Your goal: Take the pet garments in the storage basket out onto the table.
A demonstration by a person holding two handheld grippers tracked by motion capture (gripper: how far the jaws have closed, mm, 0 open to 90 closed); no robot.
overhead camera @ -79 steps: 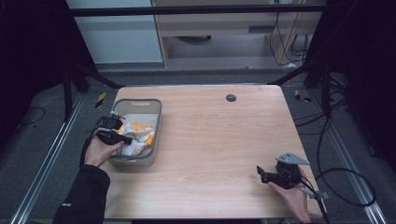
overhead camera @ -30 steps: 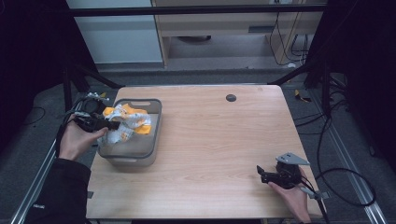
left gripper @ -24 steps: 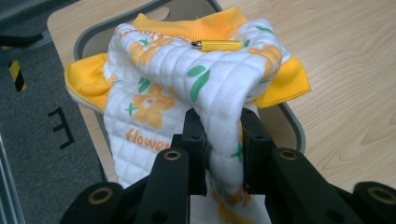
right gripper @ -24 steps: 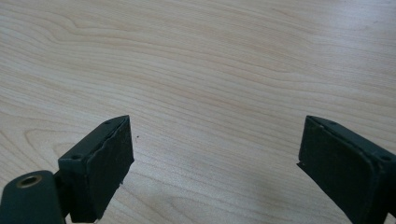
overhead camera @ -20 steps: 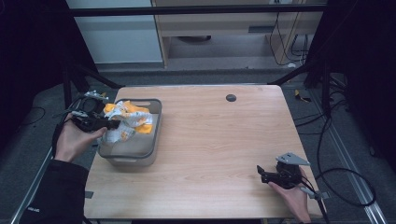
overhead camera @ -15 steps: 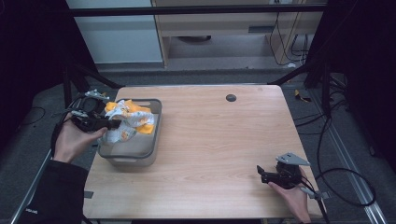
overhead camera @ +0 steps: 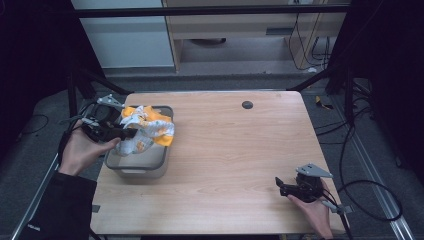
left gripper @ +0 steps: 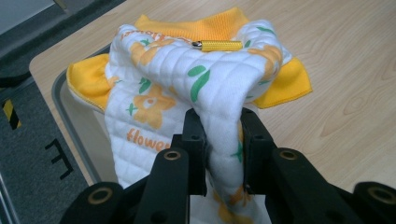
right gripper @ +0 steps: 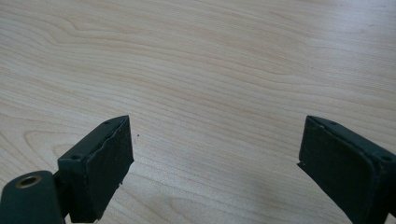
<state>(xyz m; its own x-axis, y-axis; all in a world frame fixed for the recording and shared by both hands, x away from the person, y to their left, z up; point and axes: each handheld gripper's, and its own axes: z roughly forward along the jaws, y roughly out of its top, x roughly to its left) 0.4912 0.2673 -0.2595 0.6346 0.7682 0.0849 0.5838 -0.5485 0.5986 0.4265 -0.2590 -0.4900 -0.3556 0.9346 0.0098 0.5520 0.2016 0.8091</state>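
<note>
1. gripping a fold of the quilted garment [left gripper: 201,88], the left gripper [left gripper: 219,140] has its jaws clamped on a thick bunch of the white fabric; the rest drapes over and past the jaw tips.
2. garment hangs above the grey bin [overhead camera: 137,162] at the table's [overhead camera: 240,165] left edge, with its lower part sagging into the bin.
3. handling, judged: light, soft, padded. it drapes with no stiffness, so any free end will swing and drag on the bin rim.
4. yellow ribbed trim [left gripper: 196,29] and the yellow cuffs look thinner and stretchier; a zip pull [left gripper: 217,45] sits near the collar, the one hard spot, poor to pinch.
5. best hold, judged: a doubled quilted fold, as now, or the collar band for spreading it flat.
6. right gripper [overhead camera: 292,188] rests low near the table's right front corner, jaws wide apart over bare wood, nothing between them.
</note>
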